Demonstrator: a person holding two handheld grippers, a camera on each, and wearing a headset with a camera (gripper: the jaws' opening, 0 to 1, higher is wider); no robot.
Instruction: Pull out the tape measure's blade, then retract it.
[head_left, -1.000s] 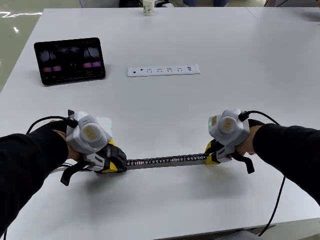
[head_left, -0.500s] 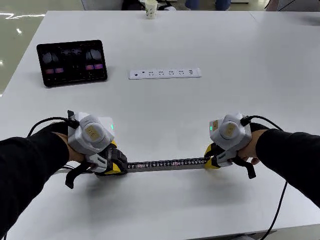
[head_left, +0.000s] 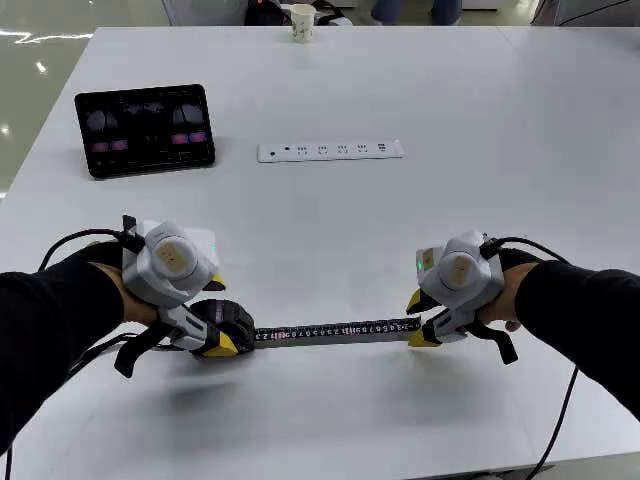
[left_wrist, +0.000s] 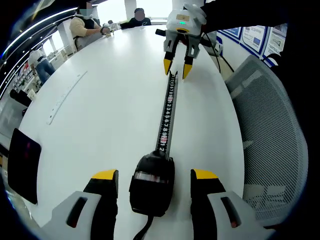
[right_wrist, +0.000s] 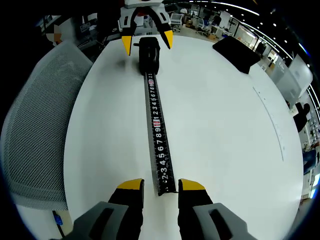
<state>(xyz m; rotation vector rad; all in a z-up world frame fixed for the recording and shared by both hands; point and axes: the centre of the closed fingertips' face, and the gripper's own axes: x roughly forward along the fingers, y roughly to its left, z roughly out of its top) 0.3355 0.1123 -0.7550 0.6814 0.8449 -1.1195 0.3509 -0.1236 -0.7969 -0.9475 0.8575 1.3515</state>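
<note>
At 8 o'clock on the white table (head_left: 330, 230), the left gripper (head_left: 218, 315) stands wide open around the tape measure's black case (head_left: 232, 322), with a gap on each side in the left gripper view. The blade (head_left: 335, 329) lies flat on the table, extended toward 3 o'clock. At 4 o'clock the right gripper (head_left: 417, 320) is partly open, straddling the blade's tip without clamping it.

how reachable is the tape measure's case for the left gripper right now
Probably well within reach: the case sits between the left gripper's open jaws, with a gap on each side and nothing between the jaws and it.
</note>
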